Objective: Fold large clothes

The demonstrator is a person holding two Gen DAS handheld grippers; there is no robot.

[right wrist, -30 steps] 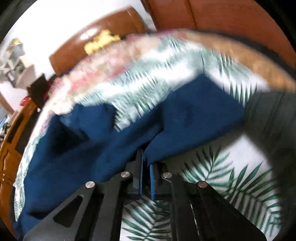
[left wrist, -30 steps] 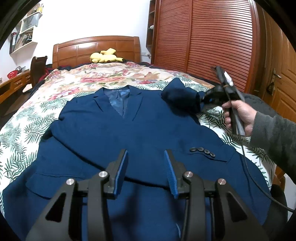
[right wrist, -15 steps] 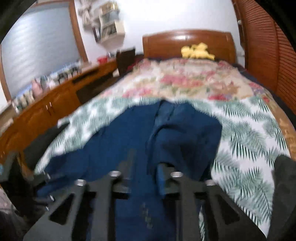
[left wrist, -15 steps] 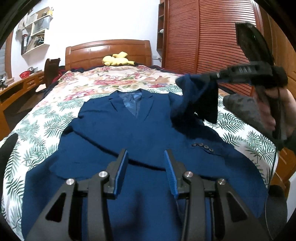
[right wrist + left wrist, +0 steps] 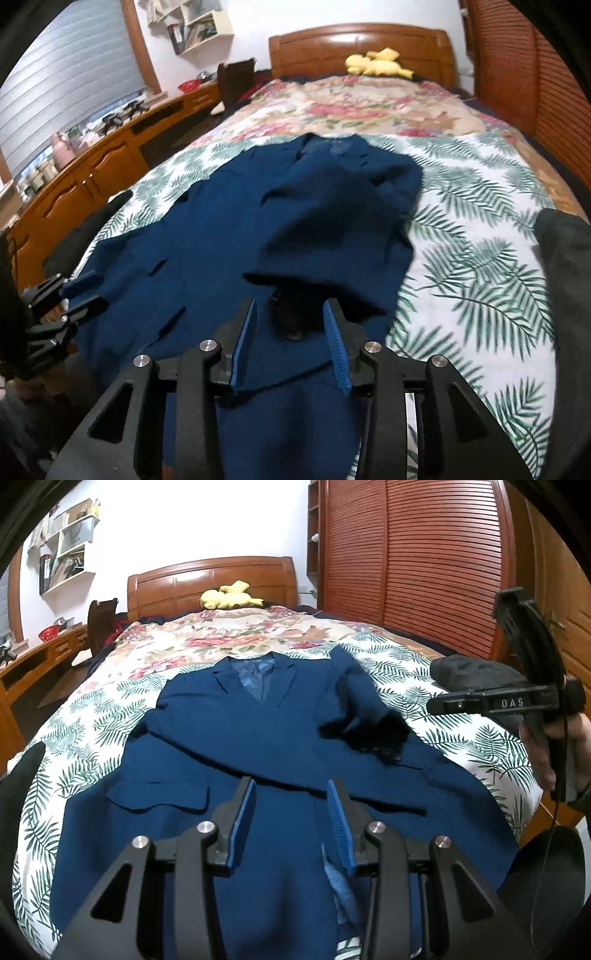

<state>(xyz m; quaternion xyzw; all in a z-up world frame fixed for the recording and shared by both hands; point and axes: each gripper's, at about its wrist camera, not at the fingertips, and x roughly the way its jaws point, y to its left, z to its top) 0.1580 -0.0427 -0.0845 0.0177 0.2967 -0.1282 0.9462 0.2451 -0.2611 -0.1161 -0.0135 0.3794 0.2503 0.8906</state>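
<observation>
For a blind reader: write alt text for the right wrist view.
A navy blazer lies face-up on a leaf-print bedspread, its right sleeve folded across the chest. The right claw hovers above, jaws opening with nothing pinched between them. Beyond stand a wooden headboard and a yellow plush toy.

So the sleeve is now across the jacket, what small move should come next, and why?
Probably draw the right tool back from the sleeve: it is opening, nothing sits between its pads, and the sleeve already lies folded over the jacket.
</observation>
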